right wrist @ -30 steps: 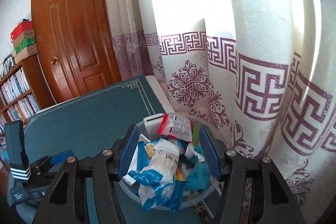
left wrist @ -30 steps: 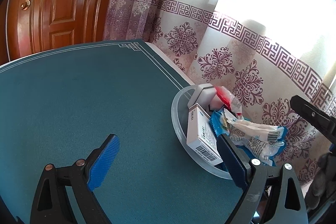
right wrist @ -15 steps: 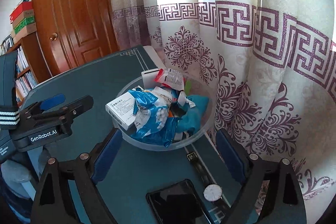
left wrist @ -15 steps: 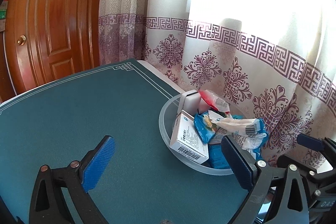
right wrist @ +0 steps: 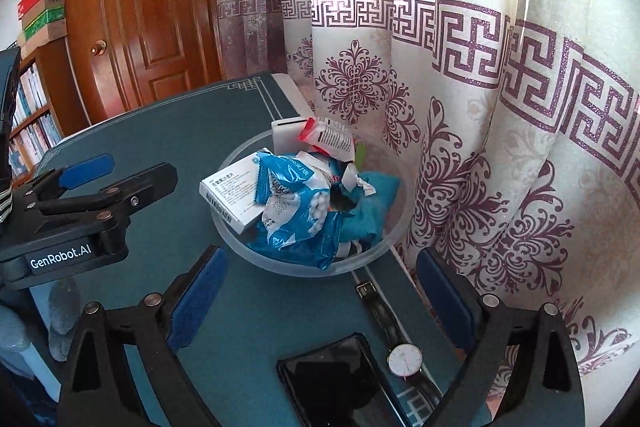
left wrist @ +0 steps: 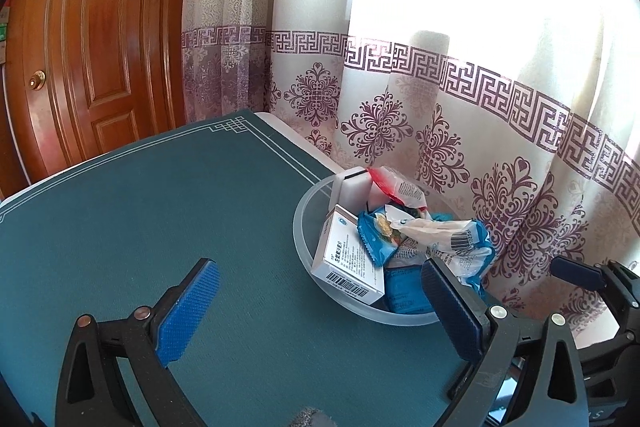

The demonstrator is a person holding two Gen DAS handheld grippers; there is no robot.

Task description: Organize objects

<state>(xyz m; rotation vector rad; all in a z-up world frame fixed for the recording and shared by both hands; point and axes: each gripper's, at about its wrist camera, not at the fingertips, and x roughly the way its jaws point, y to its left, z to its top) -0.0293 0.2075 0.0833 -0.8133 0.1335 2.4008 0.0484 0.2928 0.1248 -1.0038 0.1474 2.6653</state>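
Note:
A clear plastic bowl (right wrist: 240, 247) stands near the table's right edge by the curtain; it also shows in the left wrist view (left wrist: 304, 223). It holds a white medicine box (right wrist: 232, 189), blue snack packets (right wrist: 298, 211), a red-and-white packet (right wrist: 328, 137) and a white block (right wrist: 286, 133). My right gripper (right wrist: 320, 303) is open and empty, just short of the bowl. My left gripper (left wrist: 320, 307) is open and empty, left of the bowl; it also shows in the right wrist view (right wrist: 120, 171).
A black phone (right wrist: 340, 383) and a wristwatch (right wrist: 404, 363) lie on the teal table (left wrist: 140, 219) in front of the bowl. A patterned curtain (right wrist: 480, 107) hangs right behind the table. A wooden door (left wrist: 100, 47) and a bookshelf (right wrist: 32, 107) stand beyond.
Both grippers have drawn back from the bowl. The right gripper was over the bowl a second ago and now sits lower and nearer, with the phone and watch in view.

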